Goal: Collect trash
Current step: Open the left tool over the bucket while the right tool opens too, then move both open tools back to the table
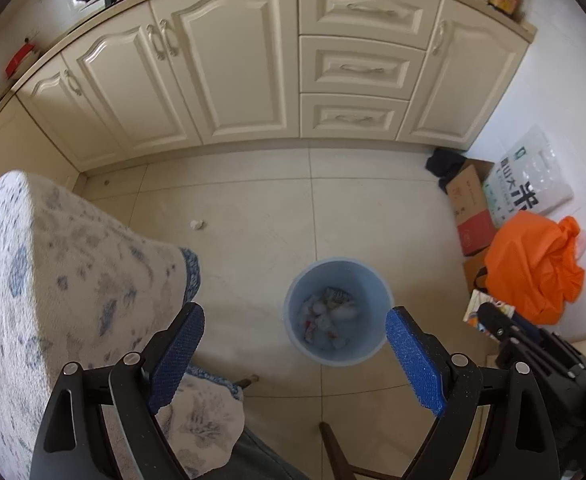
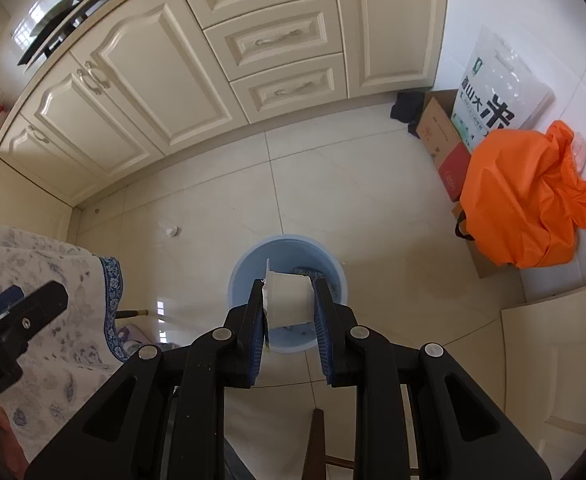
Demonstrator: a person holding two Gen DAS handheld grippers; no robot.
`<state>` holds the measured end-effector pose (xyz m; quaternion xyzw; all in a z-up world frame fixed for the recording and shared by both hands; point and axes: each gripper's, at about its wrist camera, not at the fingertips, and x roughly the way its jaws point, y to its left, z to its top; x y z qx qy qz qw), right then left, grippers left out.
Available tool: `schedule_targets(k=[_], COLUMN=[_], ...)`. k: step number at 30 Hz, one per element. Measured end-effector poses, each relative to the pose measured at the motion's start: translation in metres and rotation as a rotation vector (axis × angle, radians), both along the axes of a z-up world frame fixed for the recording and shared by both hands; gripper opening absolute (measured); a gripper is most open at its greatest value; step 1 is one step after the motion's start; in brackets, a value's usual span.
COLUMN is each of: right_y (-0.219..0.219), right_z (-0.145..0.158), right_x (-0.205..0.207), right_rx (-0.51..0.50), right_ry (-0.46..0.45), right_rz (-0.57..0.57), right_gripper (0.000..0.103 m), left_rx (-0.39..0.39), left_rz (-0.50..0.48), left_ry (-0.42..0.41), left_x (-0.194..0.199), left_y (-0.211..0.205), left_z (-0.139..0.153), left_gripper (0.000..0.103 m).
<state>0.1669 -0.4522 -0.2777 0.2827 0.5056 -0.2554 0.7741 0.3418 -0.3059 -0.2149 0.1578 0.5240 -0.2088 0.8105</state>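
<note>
Right tool (image 2: 289, 300) is gripping a white plastic cup (image 2: 289, 298) on its side, hanging directly above the blue trash bin (image 2: 335, 276) on the floor. Left tool (image 1: 295, 344) is standing released and empty above the same bin, already holding crumpled wrappers (image 1: 329, 314). A paper scrap (image 1: 197, 224) is lying at 10 o'clock from the bin.

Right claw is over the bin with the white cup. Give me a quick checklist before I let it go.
1. White cup gripped by right claw: ok, pads press both sides.
2. Cup above the blue bin: ok, the bin's opening shows directly behind it.
3. Bin has room: ok, trash lies low inside.
4. Left claw empty and open: ok, nothing between its pads.
5. Left claw clear of the drop path: cannot tell; it also sits near the bin.
6. Trash remaining: not ok, a crumpled white scrap lies on the floor.
</note>
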Motion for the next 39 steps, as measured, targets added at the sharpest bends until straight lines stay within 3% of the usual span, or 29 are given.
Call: schedule_targets(k=[9, 10, 11, 13, 15, 19, 25, 39], right_y=[0.018, 0.020, 0.021, 0.023, 0.027, 0.033, 0.034, 0.041], right_z=[0.006, 0.008, 0.009, 0.011, 0.016, 0.016, 0.013, 0.021], right_x=[0.023, 0.025, 0.027, 0.030, 0.029, 0.031, 0.027, 0.017], right_rx=[0.019, 0.020, 0.016, 0.016, -0.003, -0.047, -0.006, -0.014], right_ry=[-0.026, -0.030, -0.025, -0.018, -0.041, -0.001, -0.001, 0.006], right_rz=[0.070, 0.075, 0.075, 0.064, 0.071, 0.084, 0.086, 0.082], right_gripper=[0.025, 0.032, 0.051, 0.079, 0.079, 0.079, 0.079, 0.079], left_rx=[0.013, 0.012, 0.010, 0.000, -0.009, -0.013, -0.019, -0.046], left_rz=[0.080, 0.083, 0.088, 0.094, 0.092, 0.097, 0.101, 0.113], left_ry=[-0.001, -0.005, -0.006, -0.004, 0.000, 0.004, 0.012, 0.018], left_x=[0.004, 0.002, 0.001, 0.000, -0.001, 0.000, 0.003, -0.009], left_y=[0.029, 0.032, 0.034, 0.039, 0.043, 0.051, 0.061, 0.080], left_z=[-0.003, -0.002, -0.002, -0.001, -0.001, 0.000, 0.002, 0.014], left_gripper=[0.089, 0.089, 0.089, 0.089, 0.089, 0.089, 0.089, 0.089])
